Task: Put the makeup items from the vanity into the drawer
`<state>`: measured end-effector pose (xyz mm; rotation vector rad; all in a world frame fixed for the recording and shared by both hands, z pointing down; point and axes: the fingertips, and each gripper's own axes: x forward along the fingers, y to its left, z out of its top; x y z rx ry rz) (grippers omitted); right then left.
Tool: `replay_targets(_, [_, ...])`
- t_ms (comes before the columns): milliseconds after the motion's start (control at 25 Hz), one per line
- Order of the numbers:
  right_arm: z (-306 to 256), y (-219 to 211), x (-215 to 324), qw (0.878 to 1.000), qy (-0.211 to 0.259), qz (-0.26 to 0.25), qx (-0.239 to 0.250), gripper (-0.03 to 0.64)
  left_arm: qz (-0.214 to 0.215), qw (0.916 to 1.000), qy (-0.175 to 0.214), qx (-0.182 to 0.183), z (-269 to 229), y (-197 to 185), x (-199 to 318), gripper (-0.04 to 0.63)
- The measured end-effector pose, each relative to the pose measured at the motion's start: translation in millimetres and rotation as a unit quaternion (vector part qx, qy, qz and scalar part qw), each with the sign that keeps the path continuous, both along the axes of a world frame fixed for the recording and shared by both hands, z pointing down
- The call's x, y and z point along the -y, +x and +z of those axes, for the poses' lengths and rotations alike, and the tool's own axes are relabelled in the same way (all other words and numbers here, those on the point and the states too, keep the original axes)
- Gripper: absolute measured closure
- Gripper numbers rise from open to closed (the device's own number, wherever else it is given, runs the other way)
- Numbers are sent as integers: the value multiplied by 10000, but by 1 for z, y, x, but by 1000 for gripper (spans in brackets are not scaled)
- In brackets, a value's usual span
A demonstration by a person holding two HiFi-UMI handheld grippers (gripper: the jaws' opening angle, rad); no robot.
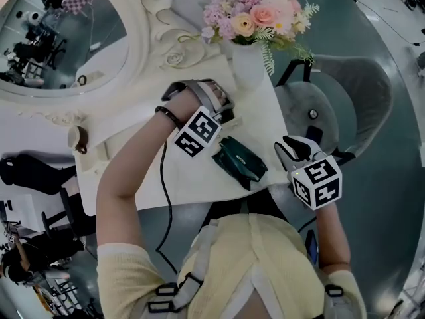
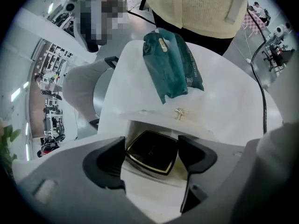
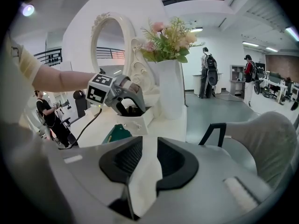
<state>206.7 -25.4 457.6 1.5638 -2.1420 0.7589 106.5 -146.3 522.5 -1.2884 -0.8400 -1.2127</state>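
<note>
On the white vanity (image 1: 192,178), my left gripper (image 1: 211,115) reaches into a small open drawer (image 2: 159,119) that has a gold knob (image 2: 180,113). A black compact with a gold rim (image 2: 150,155) sits between its jaws inside the drawer, and both pads touch its sides. The left gripper (image 2: 151,143) also shows over the drawer (image 3: 138,120) in the right gripper view. A dark green packet (image 1: 239,161) (image 2: 173,64) lies on the tabletop just in front of the drawer. My right gripper (image 1: 297,149) (image 3: 149,146) hovers at the table's right front corner, open by a narrow gap with nothing in it.
A white vase of pink flowers (image 1: 249,62) (image 3: 170,92) stands right behind the drawer. An ornate oval mirror (image 1: 60,32) fills the back left. A grey chair (image 1: 345,98) sits to the right of the vanity. A black cable (image 1: 163,198) hangs from the left gripper.
</note>
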Motion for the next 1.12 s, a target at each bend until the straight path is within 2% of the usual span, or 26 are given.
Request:
replay_targets(440, [2,-3,2,10000,-39,22,12,509,-40,9996,72,-277,0,3,1,233])
replay_targets(800, [3,-8,1,10000,-56,-35,26,509,-303,9963,-117,-797,-17,11,1,232])
replay_targets(1120, [1,-18,8,9998,-18,-173,61,509,-637,9894,-262,-1279,-39,9,0,233])
